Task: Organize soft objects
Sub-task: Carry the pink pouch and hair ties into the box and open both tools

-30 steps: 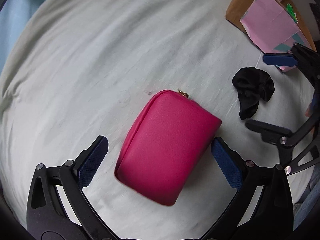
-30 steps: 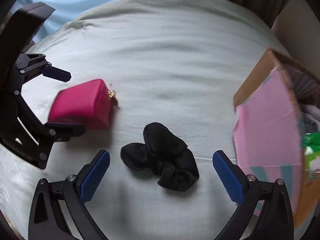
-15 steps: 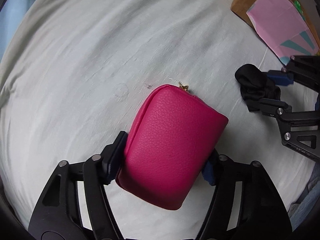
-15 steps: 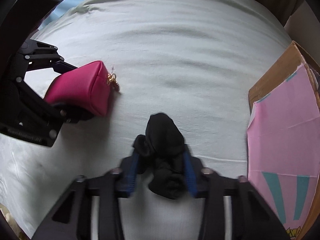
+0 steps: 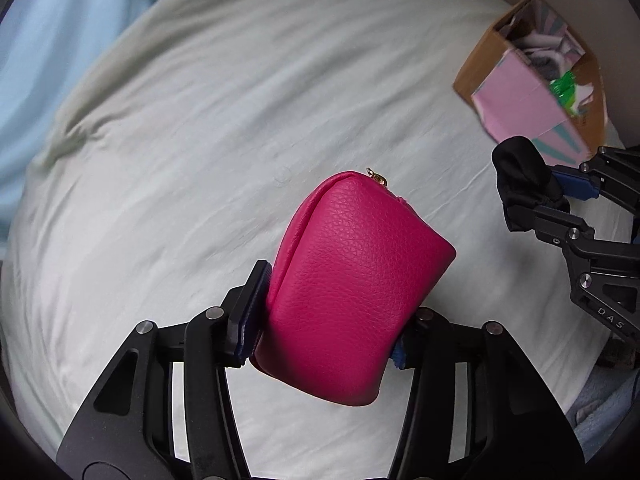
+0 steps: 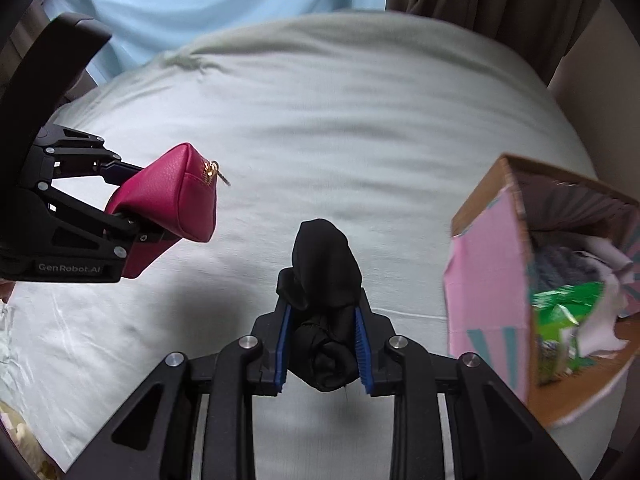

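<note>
Both soft things are being carried clear of the pale grey-green bedsheet (image 5: 168, 128), so the pickup half of the job looks done and the stowing half is left. The left gripper (image 5: 328, 320) is pinching a magenta pebbled-leather zip pouch (image 5: 352, 288) across its short width, jaws pressed into both flanks near its rear end. The right gripper (image 6: 322, 344) is squeezing a black bunched fabric scrunchie (image 6: 322, 280) between its blue-padded jaws, which are drawn close together with the cloth bulging out above and below.

In the right wrist view the open cardboard box with pink paper sides (image 6: 486, 280) is sitting at about 3 o'clock, close beside the scrunchie; in the left wrist view it is lying far off at about 1 o'clock, well apart from the pouch. White and grey soft items and something in a green wrapper (image 6: 564, 300) are already lying inside, so part of the sorting seems finished. My judgement is that these two drops into the box are what is left, though anything outside the frames cannot be ruled out.

The pouch's long axis is running from 6 o'clock up toward 12 o'clock in the left wrist view, leaning slightly left, with the gold zip pull (image 5: 376, 176) at the far end pointing away from the gripper. The scrunchie is crushed into a lump elongated along the jaws, its rounded tip pointing toward 12 o'clock
</note>
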